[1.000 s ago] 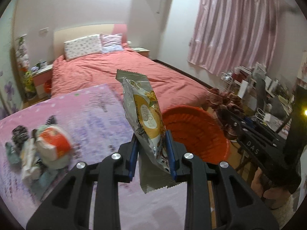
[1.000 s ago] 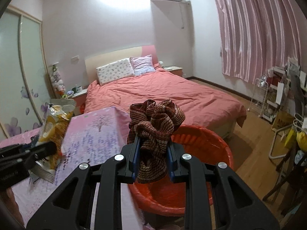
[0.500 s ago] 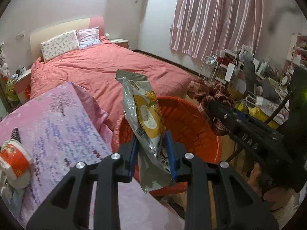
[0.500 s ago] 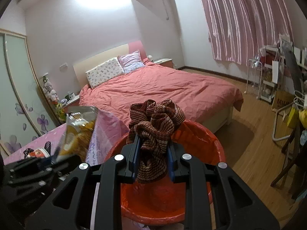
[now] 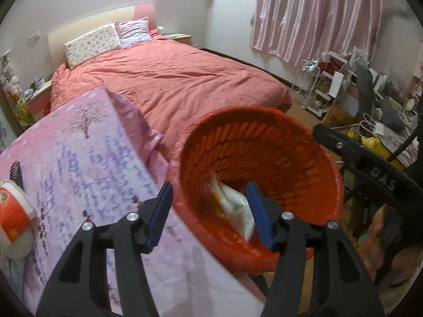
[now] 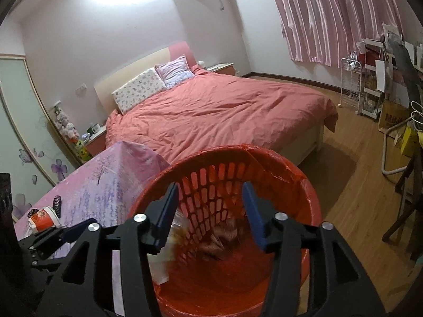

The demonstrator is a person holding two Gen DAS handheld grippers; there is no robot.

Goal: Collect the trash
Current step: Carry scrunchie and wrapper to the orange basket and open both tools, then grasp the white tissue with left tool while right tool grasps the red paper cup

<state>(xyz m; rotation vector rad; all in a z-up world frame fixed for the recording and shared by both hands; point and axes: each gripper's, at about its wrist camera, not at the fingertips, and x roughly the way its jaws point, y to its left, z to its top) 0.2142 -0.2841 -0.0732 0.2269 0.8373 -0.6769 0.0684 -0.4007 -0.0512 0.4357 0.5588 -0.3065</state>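
Note:
My left gripper (image 5: 209, 185) hangs over the near rim of the red slatted basket (image 5: 264, 145), its jaws opening. The snack wrapper (image 5: 232, 206) is loose between the pads, blurred, dropping into the basket. My right gripper (image 6: 209, 185) is above the same basket (image 6: 232, 147), jaws also opening. The brown striped cloth bundle (image 6: 222, 240) shows blurred below them, inside the basket. The wrapper (image 6: 169, 243) lies against the basket's left wall. Neither pair of pads presses on anything.
A table with a lilac printed cloth (image 5: 79, 158) stands left of the basket, bearing a red-and-white cup (image 5: 10, 222) and more litter at its left edge. A red-covered bed (image 6: 211, 111) lies beyond. Racks and clutter (image 5: 343, 92) fill the right side.
Both grippers moved over the basket and sank toward it. Both sets of jaws opened; the wrapper and the brown cloth left the pads and dropped into the basket.

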